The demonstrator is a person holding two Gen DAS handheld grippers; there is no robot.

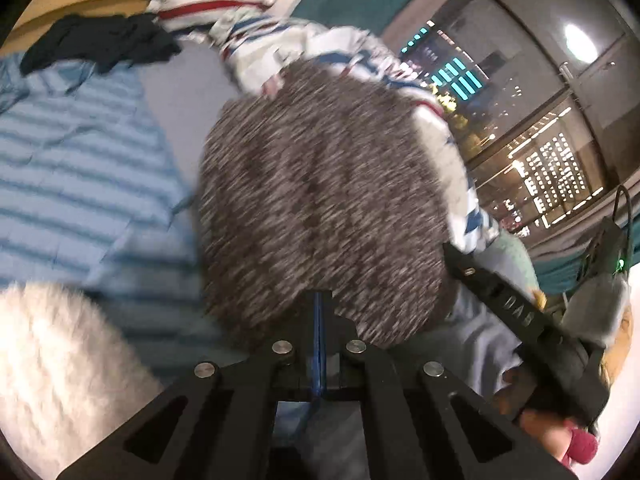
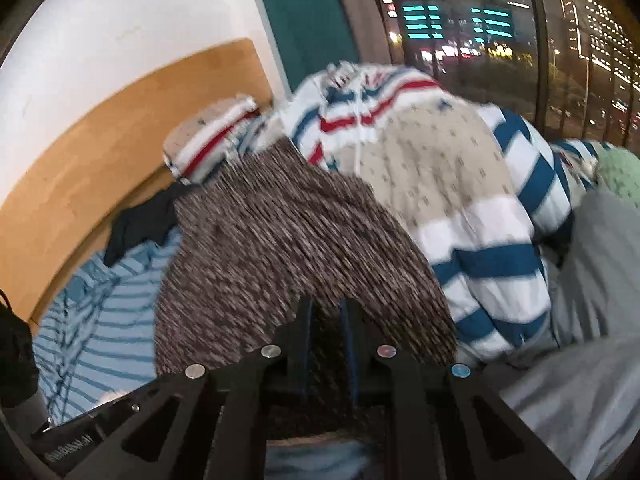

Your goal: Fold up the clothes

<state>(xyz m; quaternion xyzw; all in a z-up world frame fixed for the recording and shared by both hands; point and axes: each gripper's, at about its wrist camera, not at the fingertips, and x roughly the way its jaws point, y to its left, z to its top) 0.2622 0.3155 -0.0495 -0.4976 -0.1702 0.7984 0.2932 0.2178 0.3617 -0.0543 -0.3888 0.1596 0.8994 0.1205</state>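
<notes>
Evidently soft and limp, the marled brown knit garment [image 1: 320, 200] hangs over the bed's middle, its near edge pinched in my closed left gripper [image 1: 320, 304] and right gripper [image 2: 326, 312], best held at corners.

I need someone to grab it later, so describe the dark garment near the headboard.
Start at the curved wooden headboard. Just below it, the navy garment lies crumpled over the top of the blue striped shirt. It is the only plain dark piece; everything beside it is striped or speckled.
</notes>
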